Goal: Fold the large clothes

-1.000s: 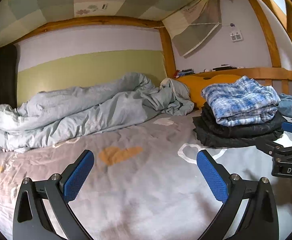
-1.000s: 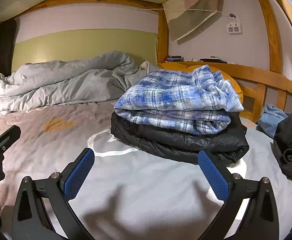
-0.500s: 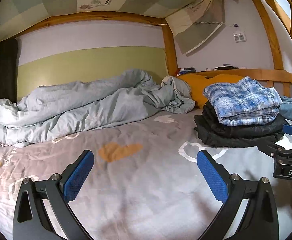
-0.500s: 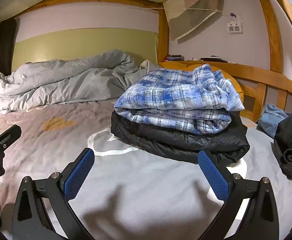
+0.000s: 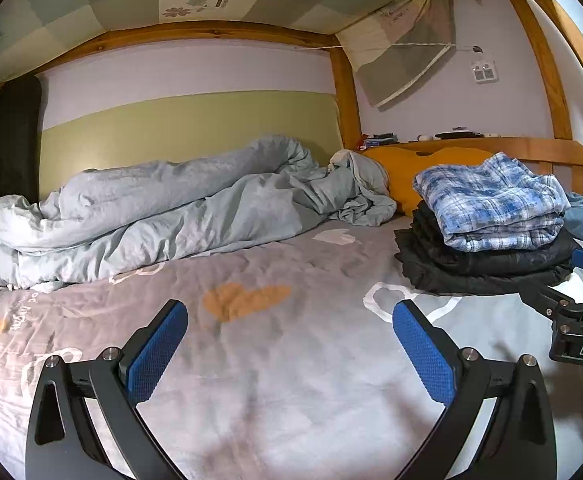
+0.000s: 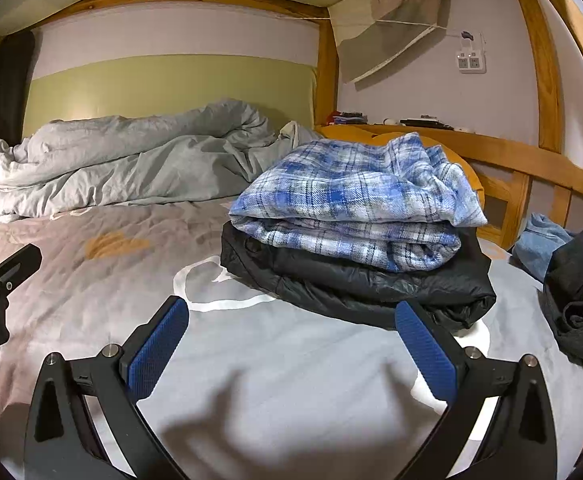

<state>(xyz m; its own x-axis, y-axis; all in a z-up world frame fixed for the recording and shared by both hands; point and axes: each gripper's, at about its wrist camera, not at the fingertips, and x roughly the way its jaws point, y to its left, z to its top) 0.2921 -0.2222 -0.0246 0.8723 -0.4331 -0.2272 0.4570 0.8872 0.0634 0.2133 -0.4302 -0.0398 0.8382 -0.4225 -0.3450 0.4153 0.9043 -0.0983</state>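
Both hand-held grippers are hovering over the bed (image 5: 275, 380), holding nothing: the left hand-held gripper (image 5: 290, 346) and right hand-held gripper (image 6: 291, 344) are gaping wide. A folded plaid shirt (image 6: 355, 200) is lying atop a folded black jacket (image 6: 363, 284), right of centre. A grey duvet (image 5: 163, 216) is sprawling behind.

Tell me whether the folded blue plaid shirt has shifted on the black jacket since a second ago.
No. The blue plaid shirt sits on the black jacket as before, same overlap against the wooden bed rail.
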